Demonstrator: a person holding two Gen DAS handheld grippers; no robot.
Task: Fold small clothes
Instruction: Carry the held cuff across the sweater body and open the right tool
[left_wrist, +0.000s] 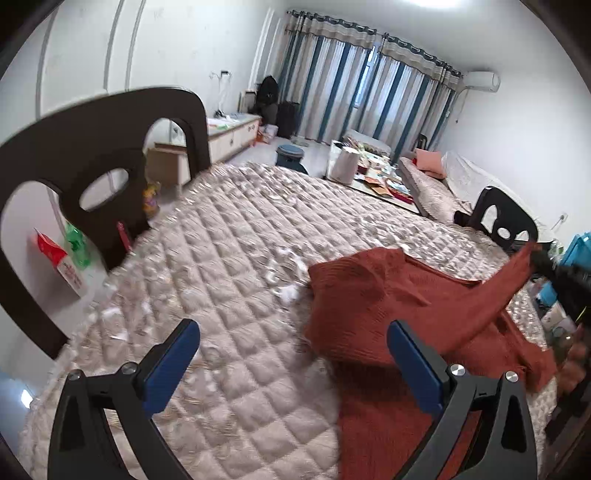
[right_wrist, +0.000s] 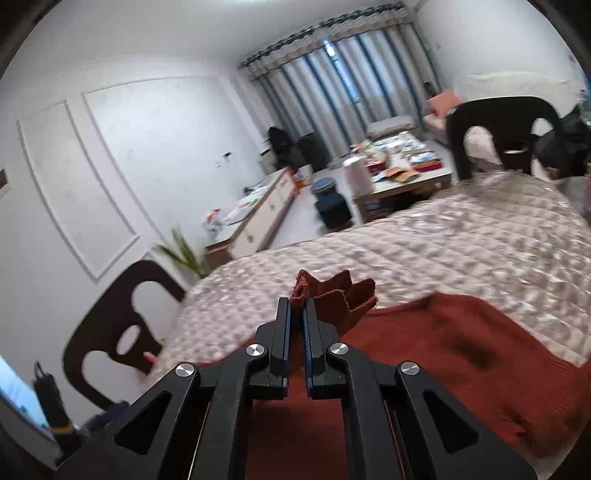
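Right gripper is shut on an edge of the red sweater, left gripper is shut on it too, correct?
Half right. The right gripper is shut on a bunched edge of the red sweater, but the left gripper is open, holding nothing; the left wrist view shows its blue fingers spread wide above the quilted cover.

Place: we are in a home living room | signs: striped curtains (left_wrist: 354, 85), sofa (left_wrist: 439, 181), cluttered coffee table (right_wrist: 402, 173), quilted table cover (left_wrist: 236, 266), chairs (left_wrist: 99, 162)
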